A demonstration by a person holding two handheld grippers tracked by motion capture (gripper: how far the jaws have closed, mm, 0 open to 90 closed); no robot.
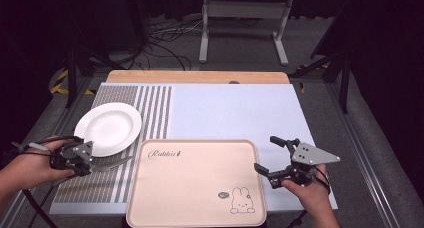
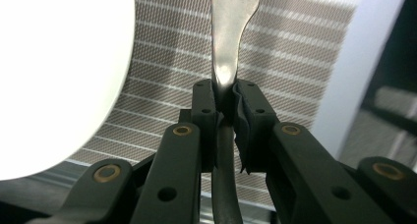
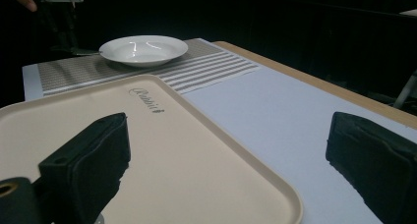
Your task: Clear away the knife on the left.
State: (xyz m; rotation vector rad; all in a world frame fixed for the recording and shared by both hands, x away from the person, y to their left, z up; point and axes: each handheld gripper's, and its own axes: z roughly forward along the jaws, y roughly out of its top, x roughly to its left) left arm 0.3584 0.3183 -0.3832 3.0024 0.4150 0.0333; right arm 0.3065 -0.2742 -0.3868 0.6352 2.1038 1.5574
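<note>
My left gripper point(image 2: 225, 103) clamped on knife point(image 2: 231, 32) handle: stiff, light, slick steel, may swivel; blade straight ahead. My right gripper point(image 1: 274, 155) wide open, empty.

Light falls from above onto my table point(image 1: 235, 108), while the room behind it sinks into black. In my left gripper view the plate point(image 2: 54, 76) burns out to pure white, and glare streaks the metal handle point(image 2: 228, 32). My near jaws blur softly. The pictures look slightly grainy.
</note>
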